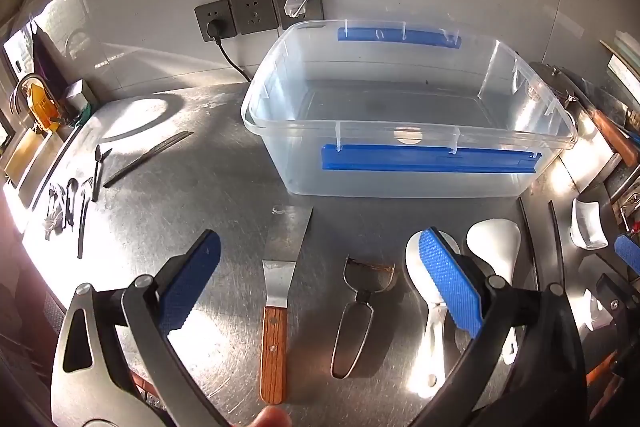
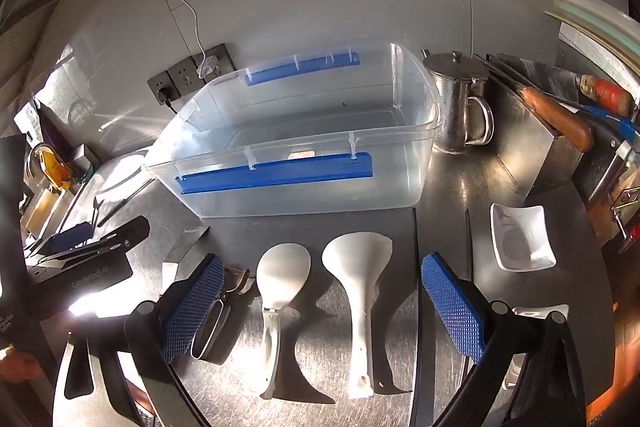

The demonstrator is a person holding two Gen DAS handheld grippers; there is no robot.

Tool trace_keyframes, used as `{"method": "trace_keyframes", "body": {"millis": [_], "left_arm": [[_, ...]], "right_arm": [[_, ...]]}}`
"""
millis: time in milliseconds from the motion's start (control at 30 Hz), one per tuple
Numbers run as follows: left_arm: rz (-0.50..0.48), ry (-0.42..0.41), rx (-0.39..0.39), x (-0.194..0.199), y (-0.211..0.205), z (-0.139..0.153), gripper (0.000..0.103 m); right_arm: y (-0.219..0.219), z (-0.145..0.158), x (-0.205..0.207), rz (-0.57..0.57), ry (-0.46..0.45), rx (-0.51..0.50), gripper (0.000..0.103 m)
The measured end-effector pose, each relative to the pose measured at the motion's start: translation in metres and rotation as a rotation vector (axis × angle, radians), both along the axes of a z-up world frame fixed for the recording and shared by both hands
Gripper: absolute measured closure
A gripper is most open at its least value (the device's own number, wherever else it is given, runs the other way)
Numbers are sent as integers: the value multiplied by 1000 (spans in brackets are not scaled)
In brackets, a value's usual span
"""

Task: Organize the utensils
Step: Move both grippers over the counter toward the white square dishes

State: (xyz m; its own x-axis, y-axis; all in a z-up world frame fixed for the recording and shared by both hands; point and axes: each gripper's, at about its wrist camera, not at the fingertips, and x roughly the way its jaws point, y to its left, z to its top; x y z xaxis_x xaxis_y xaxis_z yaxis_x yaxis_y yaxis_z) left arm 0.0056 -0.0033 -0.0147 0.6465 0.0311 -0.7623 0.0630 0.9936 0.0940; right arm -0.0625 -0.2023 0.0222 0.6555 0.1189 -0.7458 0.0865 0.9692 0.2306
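A clear plastic bin [image 1: 408,131] with blue latches stands empty at the back of the steel counter; it also shows in the right wrist view [image 2: 304,147]. In front lie a wood-handled scraper [image 1: 280,291], a metal peeler [image 1: 356,319] and two white rice paddles [image 2: 276,291] [image 2: 360,279]. My left gripper [image 1: 320,291] is open above the scraper and peeler. My right gripper [image 2: 320,311] is open above the two paddles. Small forks and spoons [image 1: 76,199] and chopsticks [image 1: 148,157] lie at the far left.
A metal pot with lid [image 2: 460,103] stands right of the bin. A white square dish [image 2: 520,239] sits at the right. A knife block with handles [image 2: 560,123] is at the far right. Wall sockets with cables [image 1: 256,11] are behind. A sink [image 1: 28,147] is at the left.
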Motion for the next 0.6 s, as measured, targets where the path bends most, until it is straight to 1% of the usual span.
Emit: {"method": "trace_keyframes", "body": {"millis": [67, 167, 233, 267, 300, 367, 433, 467, 533, 600], "left_arm": [[-12, 24, -20, 1, 2, -5, 8], [-19, 114, -12, 5, 3, -19, 8], [-11, 149, 23, 4, 6, -29, 8], [8, 160, 59, 3, 8, -34, 8], [21, 161, 89, 0, 9, -38, 8], [34, 159, 102, -5, 13, -43, 8], [53, 173, 55, -5, 19, -43, 8], [61, 176, 23, -4, 22, -41, 8], [71, 163, -23, 0, 27, -32, 8], [75, 137, -41, 5, 29, -23, 8]], "right_arm": [[0, 1, -2, -13, -6, -21, 4], [-2, 4, -3, -23, -16, -30, 4], [-3, 4, -5, -54, -19, -77, 4], [-4, 3, -6, -65, -25, -101, 4], [-4, 2, -7, -71, -33, -112, 4], [-6, 0, -5, -69, -30, -104, 4], [-7, -3, -4, -57, -17, -81, 4], [-6, -4, -3, -58, -4, -89, 4], [-4, -7, -2, -50, 13, -102, 4], [-3, -9, 0, -43, 24, -85, 4]]}}
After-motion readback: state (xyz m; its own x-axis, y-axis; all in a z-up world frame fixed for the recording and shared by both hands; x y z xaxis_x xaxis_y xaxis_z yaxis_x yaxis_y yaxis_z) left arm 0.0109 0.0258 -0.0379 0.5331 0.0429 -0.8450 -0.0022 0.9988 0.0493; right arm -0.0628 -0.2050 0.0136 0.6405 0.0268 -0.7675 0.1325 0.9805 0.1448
